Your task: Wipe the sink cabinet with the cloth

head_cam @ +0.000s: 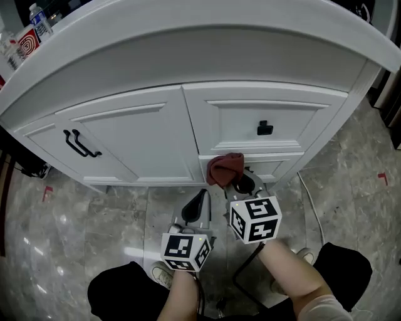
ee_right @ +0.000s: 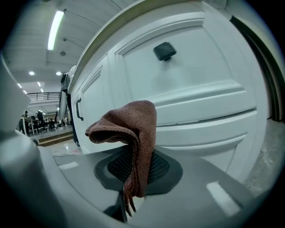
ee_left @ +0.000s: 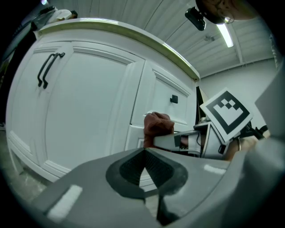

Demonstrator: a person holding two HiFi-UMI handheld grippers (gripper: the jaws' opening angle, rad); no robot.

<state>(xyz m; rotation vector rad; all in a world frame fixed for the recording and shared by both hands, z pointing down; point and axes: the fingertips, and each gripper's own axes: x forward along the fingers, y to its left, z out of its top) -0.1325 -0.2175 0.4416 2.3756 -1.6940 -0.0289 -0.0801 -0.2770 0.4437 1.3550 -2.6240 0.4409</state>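
Observation:
The white sink cabinet [head_cam: 144, 138] fills the upper half of the head view. A brown-red cloth [head_cam: 225, 167] is bunched at the seam between the two right-hand drawers. My right gripper [head_cam: 237, 182] is shut on it. In the right gripper view the cloth [ee_right: 133, 129] droops over the closed jaws of the right gripper [ee_right: 133, 167], close to the drawer front [ee_right: 200, 80]; contact cannot be told. My left gripper [head_cam: 200, 195] is shut and holds nothing, low and just left of the right one. In its own view the left gripper [ee_left: 144, 153] faces the cabinet door [ee_left: 89, 116], with the cloth [ee_left: 158, 124] ahead.
A black knob [head_cam: 264, 128] sits on the upper drawer. Two black bar handles [head_cam: 78, 144] are on the left doors. Bottles [head_cam: 41, 19] stand on the countertop at the far left. A cable [head_cam: 310, 200] runs over the marbled floor by the person's right leg.

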